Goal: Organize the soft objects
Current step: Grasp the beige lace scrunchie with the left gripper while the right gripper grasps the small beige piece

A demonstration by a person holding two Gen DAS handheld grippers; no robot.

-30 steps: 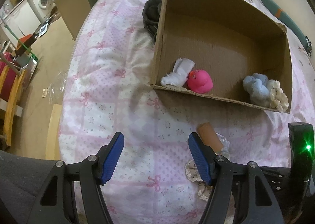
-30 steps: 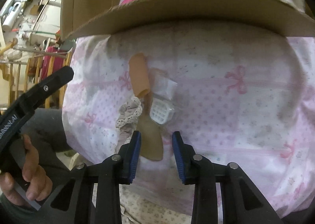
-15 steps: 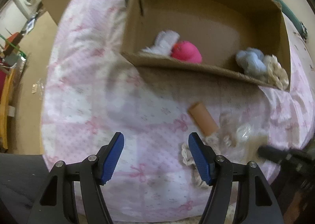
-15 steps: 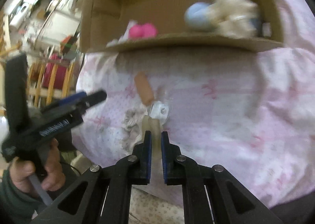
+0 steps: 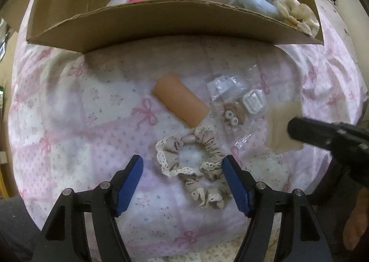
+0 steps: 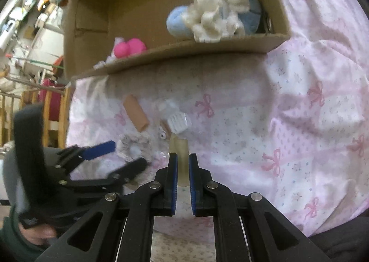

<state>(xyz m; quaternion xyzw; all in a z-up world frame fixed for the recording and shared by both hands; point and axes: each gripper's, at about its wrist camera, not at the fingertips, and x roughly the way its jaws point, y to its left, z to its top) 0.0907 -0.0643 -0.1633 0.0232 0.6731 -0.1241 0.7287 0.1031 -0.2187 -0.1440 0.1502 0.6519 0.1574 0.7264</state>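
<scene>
Your left gripper (image 5: 182, 181) points down over the bed with its jaws opening, and the one lace-trimmed scrunchie (image 5: 193, 162) sits between the blue pads (image 5: 233, 183), not pinched yet as far as I can see. Your right gripper (image 6: 183, 169) is clamped tight on a thin beige flap (image 6: 181, 146); can't tell what exactly it is, some flat soft piece.

Count on the pink bow-print bedspread (image 5: 69, 123):
- one tan roll (image 5: 182, 102), lying just above the scrunchie
- one clear plastic bag (image 5: 235, 105) with small bits inside: a white gridded piece, two tiny white rings and a few tan pieces, too small to count surely

In the cardboard box (image 5: 161, 22), which lies on the bed just beyond those:
- one hot-pink plush (image 6: 130, 47) with something white next to it, at the left end
- one light blue fluffy thing (image 6: 177, 22) at the right end
- one cream fluffy thing (image 6: 214, 15) right up against the blue one

No readable writing or brands on any of it; there's some lettering on your left gripper's body in the right view, but it's too blurred to read.
</scene>
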